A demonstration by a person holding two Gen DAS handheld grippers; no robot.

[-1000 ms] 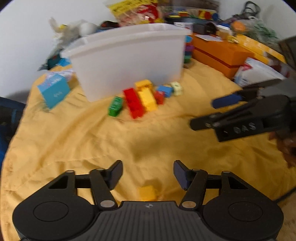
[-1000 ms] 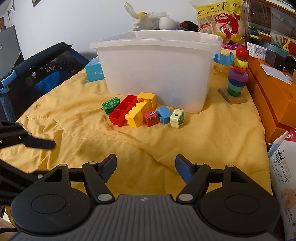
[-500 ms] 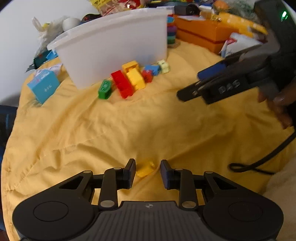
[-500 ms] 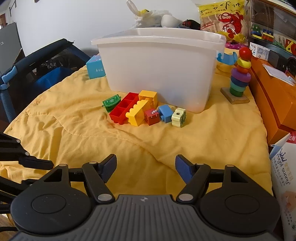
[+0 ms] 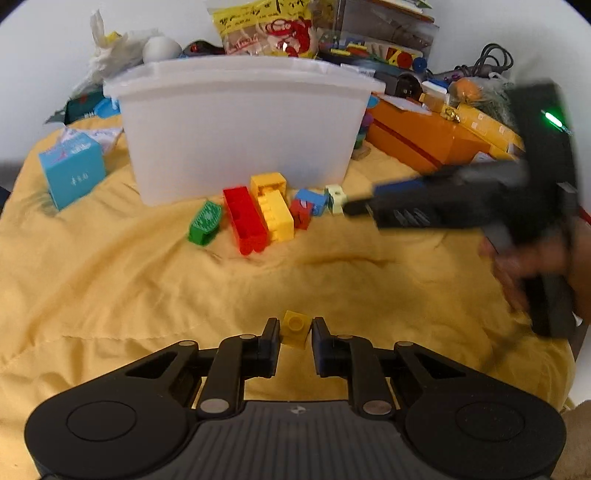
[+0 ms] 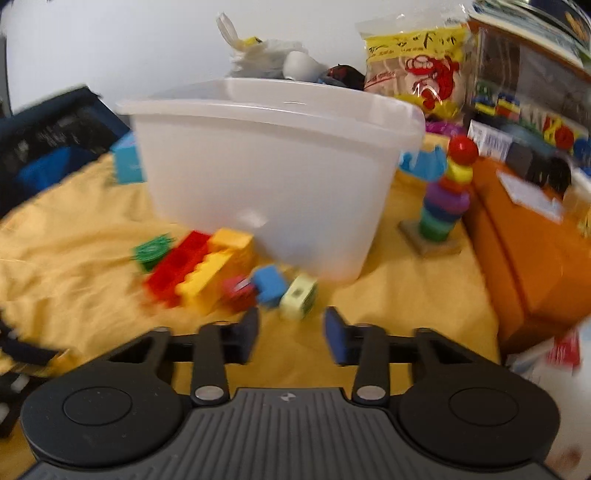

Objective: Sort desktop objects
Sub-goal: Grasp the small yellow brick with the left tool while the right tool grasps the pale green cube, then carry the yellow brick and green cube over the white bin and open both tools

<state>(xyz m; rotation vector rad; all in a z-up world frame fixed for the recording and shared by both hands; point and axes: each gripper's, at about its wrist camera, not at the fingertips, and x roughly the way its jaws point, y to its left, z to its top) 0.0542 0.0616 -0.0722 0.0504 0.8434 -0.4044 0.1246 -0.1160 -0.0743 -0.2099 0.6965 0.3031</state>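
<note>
In the left wrist view my left gripper (image 5: pixel 295 332) is shut on a small yellow brick (image 5: pixel 295 328) low over the yellow cloth (image 5: pixel 129 280). A pile of bricks lies in front of the white tub (image 5: pixel 240 129): a green brick (image 5: pixel 205 221), a red brick (image 5: pixel 245 219), a yellow brick (image 5: pixel 275 210), a blue brick (image 5: pixel 310 199) and a pale green block (image 5: pixel 334 195). My right gripper (image 5: pixel 354 208) reaches in from the right, blurred, its tip beside the pale green block. In the right wrist view my right gripper (image 6: pixel 291 332) is open, just short of the pale green block (image 6: pixel 299 297), with the white tub (image 6: pixel 273 177) behind.
A light blue box (image 5: pixel 72 173) stands left of the tub. An orange box (image 5: pixel 417 140) and a ring stacker toy (image 6: pixel 443 206) stand to the right. A snack bag (image 5: pixel 269 33) and other clutter sit behind the tub. A hand (image 5: pixel 517 273) holds the right gripper's handle.
My left gripper has closed on the small yellow brick, which was loose between open fingers before. My right gripper has moved forward to the brick pile; its view is now blurred.
</note>
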